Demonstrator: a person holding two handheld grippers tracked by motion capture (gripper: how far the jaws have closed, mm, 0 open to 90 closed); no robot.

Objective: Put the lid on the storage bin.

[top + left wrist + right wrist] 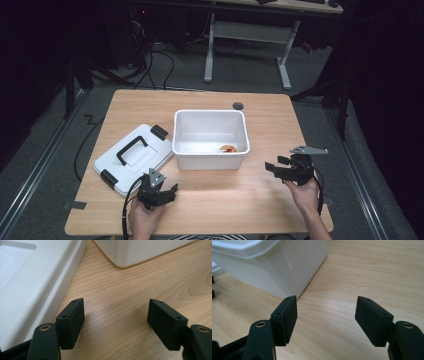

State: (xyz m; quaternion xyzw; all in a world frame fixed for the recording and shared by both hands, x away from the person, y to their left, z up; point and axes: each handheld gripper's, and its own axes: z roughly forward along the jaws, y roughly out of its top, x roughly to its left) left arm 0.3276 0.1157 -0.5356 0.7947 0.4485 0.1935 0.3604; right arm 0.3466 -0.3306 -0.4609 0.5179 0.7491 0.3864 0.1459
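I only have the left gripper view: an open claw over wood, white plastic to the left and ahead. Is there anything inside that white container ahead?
Observer: Yes. From the high view, the bin holds one small yellow and red item near its front right corner.
Operator: And the flat white piece on the left?
Observer: That is the lid, lying on the table left of the bin, with a black handle on top.
Operator: Where is the other claw?
Observer: The right claw is open and empty, low beside the bin's front right corner.

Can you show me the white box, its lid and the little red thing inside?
white box (210, 157), high view, front wall.
lid (150, 155), high view, flat white top by the handle.
little red thing (228, 148), high view, its middle.
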